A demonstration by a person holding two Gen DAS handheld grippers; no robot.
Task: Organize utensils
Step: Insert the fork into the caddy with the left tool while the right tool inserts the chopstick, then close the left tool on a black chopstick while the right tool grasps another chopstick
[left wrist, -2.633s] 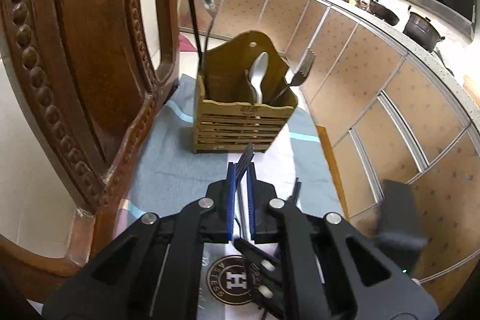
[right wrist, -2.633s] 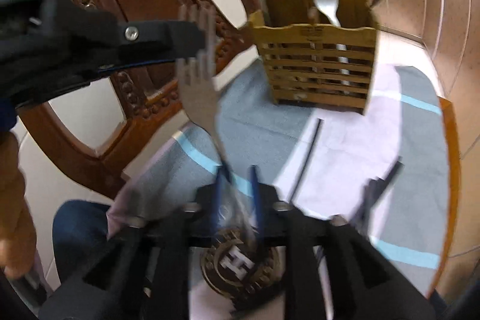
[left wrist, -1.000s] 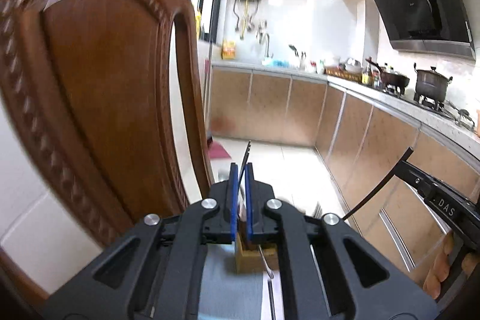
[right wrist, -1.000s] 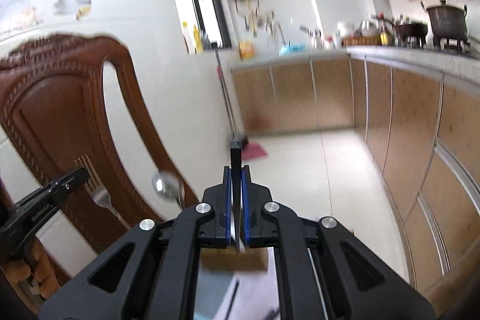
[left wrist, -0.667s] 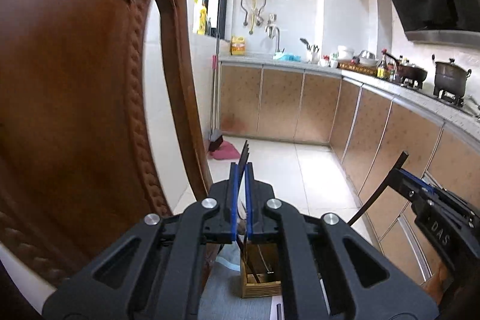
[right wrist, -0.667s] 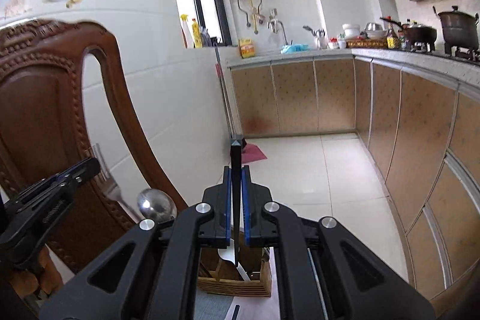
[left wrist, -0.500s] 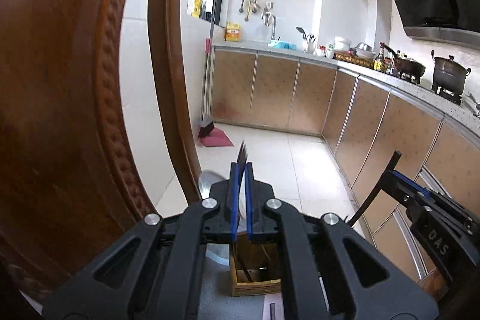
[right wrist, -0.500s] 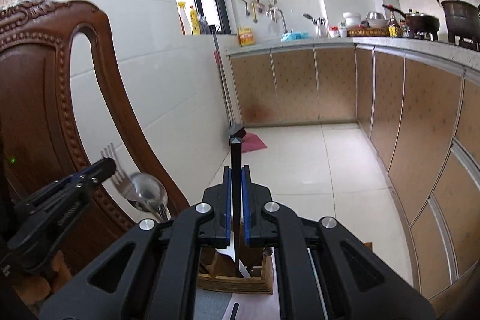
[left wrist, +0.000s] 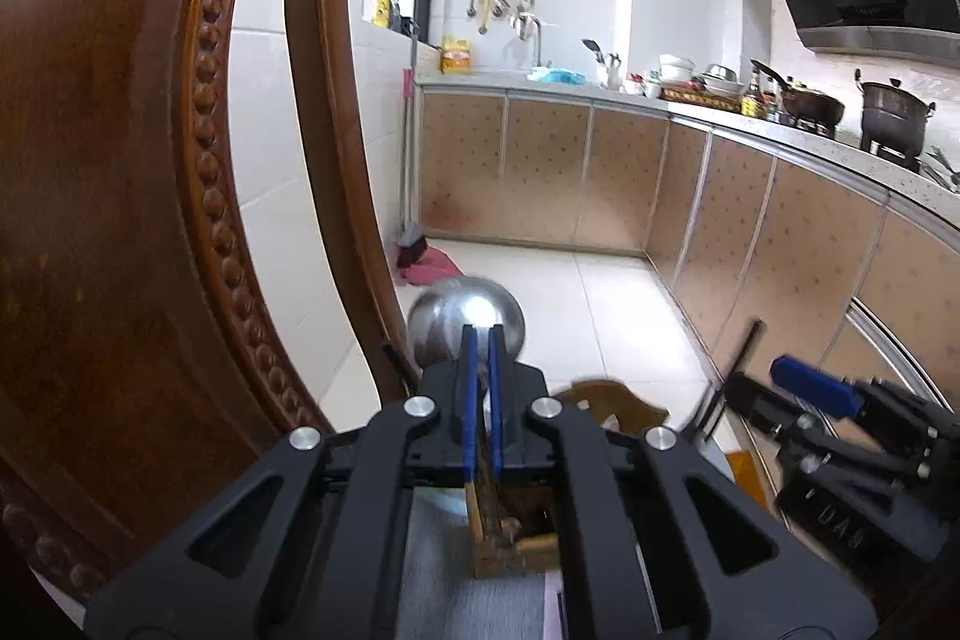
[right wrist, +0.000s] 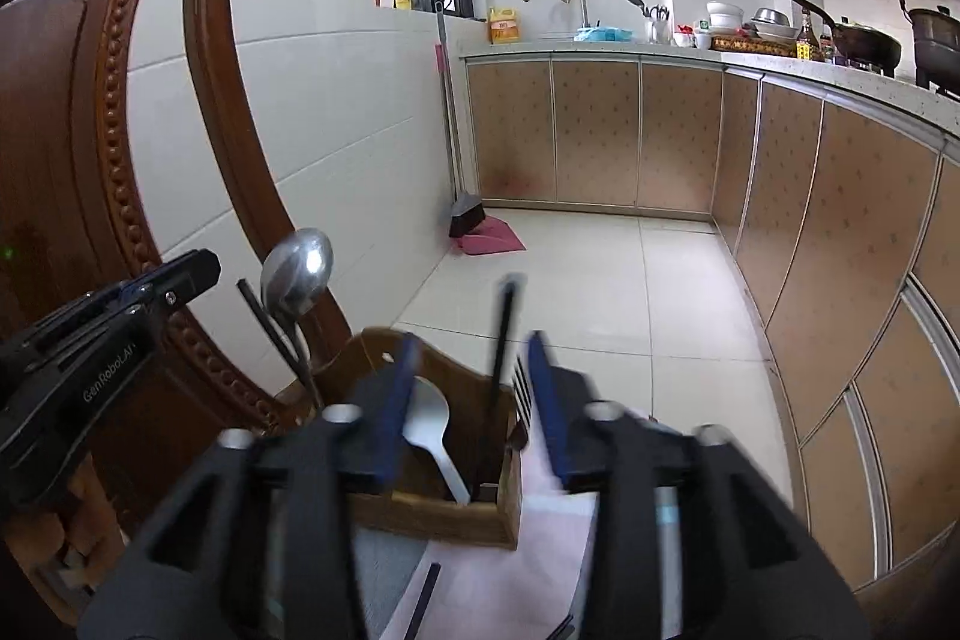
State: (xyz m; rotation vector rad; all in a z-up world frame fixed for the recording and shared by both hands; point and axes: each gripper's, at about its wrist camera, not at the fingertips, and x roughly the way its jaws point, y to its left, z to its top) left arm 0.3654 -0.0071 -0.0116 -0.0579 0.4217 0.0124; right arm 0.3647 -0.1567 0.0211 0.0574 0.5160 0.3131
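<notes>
My right gripper [right wrist: 471,346] has just been opening its jaws. The blue pads [right wrist: 396,400] stand clear on either side of a black chopstick [right wrist: 501,334], which rises between them without touching either one. Its lower end is already down inside the wooden utensil holder [right wrist: 432,514] just below the fingers, so I judge this piece as good as delivered. I cannot tell which compartment it is in. My left gripper [left wrist: 479,334] has its pads pressed together. Through its own camera I cannot make out whether a thin handle is pinched between them, so I will not claim it is carrying anything. It hangs over the same holder, near the end where the steel ladle [left wrist: 465,325] stands up just beyond the fingertips with a second black chopstick [right wrist: 270,322] leaning beside it. Further inside the holder, under my right fingers, are a white spoon [right wrist: 429,424] and, at the edge by the right pad, the tines of a fork [right wrist: 521,385]. Most of the utensils look sorted, then. Beneath and nearer to me than the right fingers, one more black chopstick [right wrist: 423,598] lies flat on the striped cloth [right wrist: 510,568]. At least one pickup remains. More may lie below the frame where I cannot see.
</notes>
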